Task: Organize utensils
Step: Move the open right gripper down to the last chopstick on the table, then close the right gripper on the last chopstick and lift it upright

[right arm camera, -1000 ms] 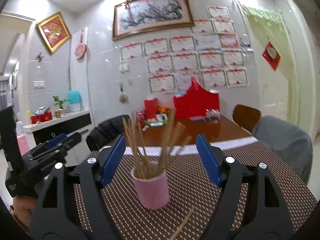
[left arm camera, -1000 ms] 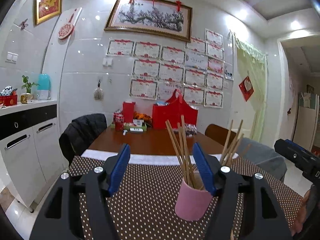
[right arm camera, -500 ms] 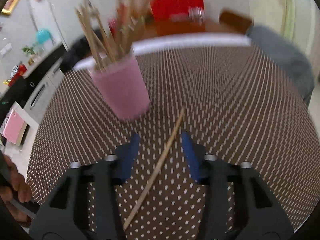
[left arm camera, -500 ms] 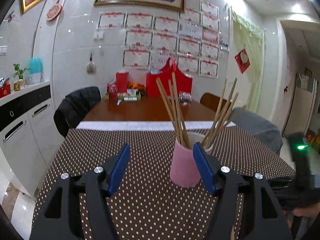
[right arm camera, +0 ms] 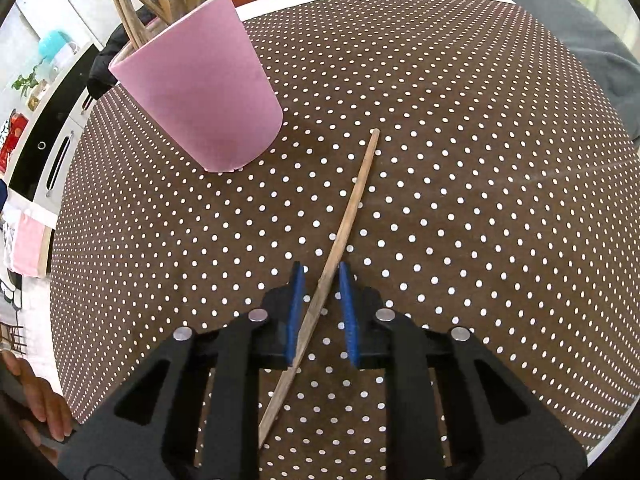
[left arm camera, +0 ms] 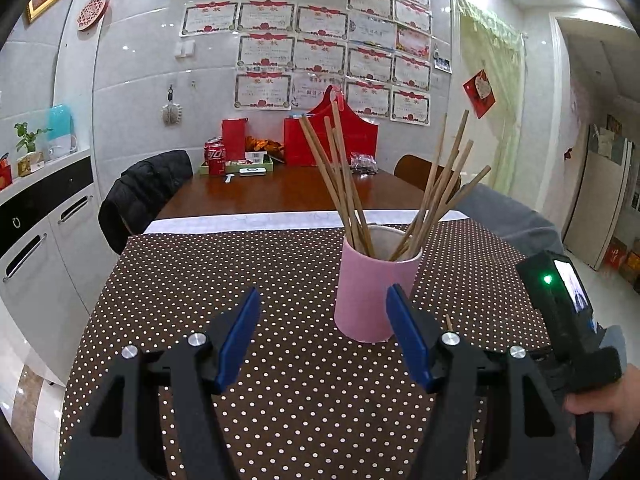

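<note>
A pink cup holding several wooden chopsticks stands on the brown dotted tablecloth. My left gripper is open and level in front of it, its right finger overlapping the cup's lower right edge. One loose chopstick lies on the cloth right of the cup. My right gripper points down over it. Its jaws are closing with the stick running slantwise between the blue pads, which still show a gap around it. The right gripper's body appears at the left wrist view's right edge.
Beyond the cloth, the bare wooden table carries red bags, soda cans and a tray. A chair with a black jacket stands left, a grey-covered chair right. White cabinets line the left wall.
My right gripper dropped and tipped steeply down over the loose chopstick, and its jaws narrowed around it. My left gripper sank slightly and tilted down toward the cup, still as wide.
</note>
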`<state>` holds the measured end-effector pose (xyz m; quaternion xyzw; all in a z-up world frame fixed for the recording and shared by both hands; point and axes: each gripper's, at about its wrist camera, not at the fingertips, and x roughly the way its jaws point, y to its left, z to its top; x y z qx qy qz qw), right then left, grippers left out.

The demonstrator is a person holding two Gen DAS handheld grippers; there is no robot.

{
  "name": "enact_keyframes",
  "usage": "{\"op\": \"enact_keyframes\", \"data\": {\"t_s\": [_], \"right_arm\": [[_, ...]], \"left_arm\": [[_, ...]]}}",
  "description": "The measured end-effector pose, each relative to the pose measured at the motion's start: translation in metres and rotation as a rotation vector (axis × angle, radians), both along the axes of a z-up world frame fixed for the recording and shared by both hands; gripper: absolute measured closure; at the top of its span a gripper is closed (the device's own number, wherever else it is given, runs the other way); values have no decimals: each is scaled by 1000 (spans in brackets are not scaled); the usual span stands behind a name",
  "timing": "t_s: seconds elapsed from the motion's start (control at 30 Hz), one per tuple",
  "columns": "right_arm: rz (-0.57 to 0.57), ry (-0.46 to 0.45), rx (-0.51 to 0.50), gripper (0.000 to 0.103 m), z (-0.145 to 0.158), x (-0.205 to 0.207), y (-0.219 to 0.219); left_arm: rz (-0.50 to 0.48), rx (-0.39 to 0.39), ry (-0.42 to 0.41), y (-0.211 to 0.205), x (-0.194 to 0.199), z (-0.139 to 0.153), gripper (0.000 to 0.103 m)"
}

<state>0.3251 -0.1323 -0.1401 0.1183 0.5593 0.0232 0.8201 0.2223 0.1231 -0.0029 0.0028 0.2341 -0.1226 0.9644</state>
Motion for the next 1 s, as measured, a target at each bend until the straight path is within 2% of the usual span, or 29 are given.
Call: {"op": "enact_keyframes", "data": {"t_s": [0.07,0.2,0.3,0.47,0.83,1.0], "right_arm": [[5,5,-7,91,0,10,-1],[9,24,17,93,-2,34,-3],[8,21,57,94,1,37,-16],[5,-34,94,96,-2,31,-36],[-13,-267,179,96,34,1,-73],[-16,-394,215,96,55,-32,-89]], "left_arm": [[-1,-9,6,1,0,0,38],[2,-23,25,1,2,-1,38],[4,-27,36,1,3,-1,38],[10,-23,43,3,5,-2,38],[27,-60,16,4,12,9,38],[28,-49,-9,-3,14,14,38]]}}
